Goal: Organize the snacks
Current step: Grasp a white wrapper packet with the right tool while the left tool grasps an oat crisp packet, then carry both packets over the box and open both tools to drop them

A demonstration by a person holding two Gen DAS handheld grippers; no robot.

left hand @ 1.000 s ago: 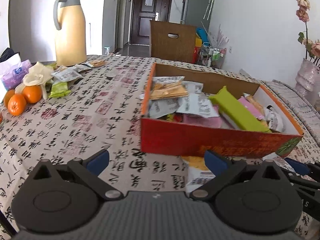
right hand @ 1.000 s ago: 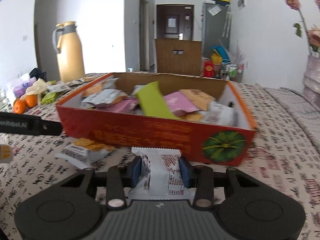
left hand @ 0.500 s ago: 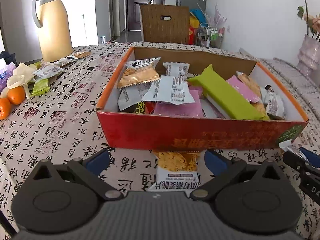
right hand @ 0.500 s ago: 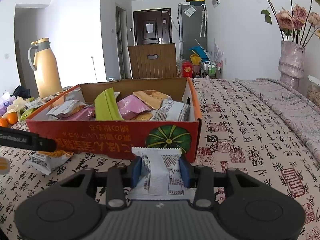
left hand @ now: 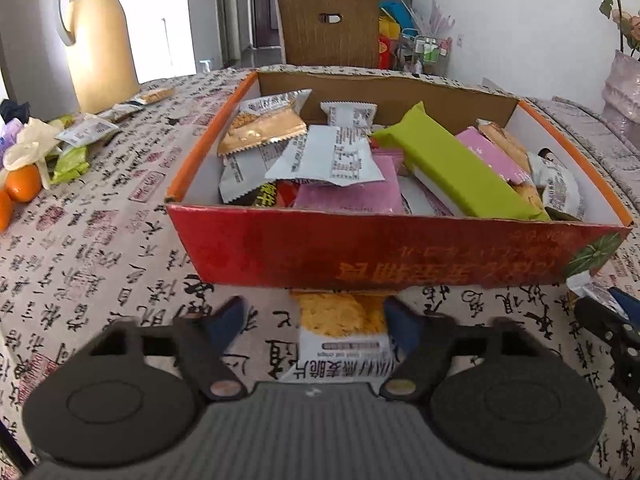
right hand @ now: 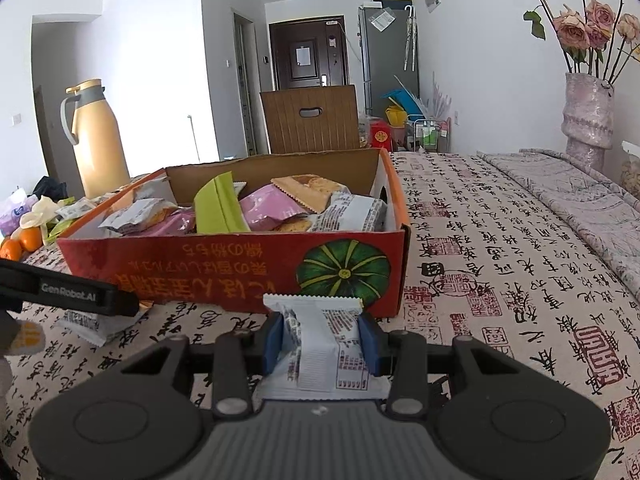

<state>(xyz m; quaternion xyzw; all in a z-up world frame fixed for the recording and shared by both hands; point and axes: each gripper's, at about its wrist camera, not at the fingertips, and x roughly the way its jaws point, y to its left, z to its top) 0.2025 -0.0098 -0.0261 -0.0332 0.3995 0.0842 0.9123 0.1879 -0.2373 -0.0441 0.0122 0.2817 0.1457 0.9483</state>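
Left tool [left hand: 314,316] spread wide, straddling the oat-crisp packet [left hand: 340,336]; packet's long axis runs straight ahead, far end touching the red box [left hand: 380,252]. Right tool [right hand: 320,334] clenched on a white snack packet [right hand: 324,344], box directly ahead.

One red cardboard box [left hand: 384,252] is sitting on the table. Inside it, one long green packet [left hand: 456,164] is lying, at least two pink packets [left hand: 490,152] are showing, and several white and orange wrappers are piling up, too overlapped to count exactly. Two grippers are hovering in front: the left gripper [left hand: 314,320] is straddling one orange-and-white snack packet [left hand: 342,332], and the right gripper [right hand: 322,338] is pinching one white snack packet [right hand: 328,344]. Two oranges [right hand: 24,242] are resting at the far left, one yellow thermos [left hand: 100,36] is standing behind, and one vase [right hand: 588,120] is holding several roses.
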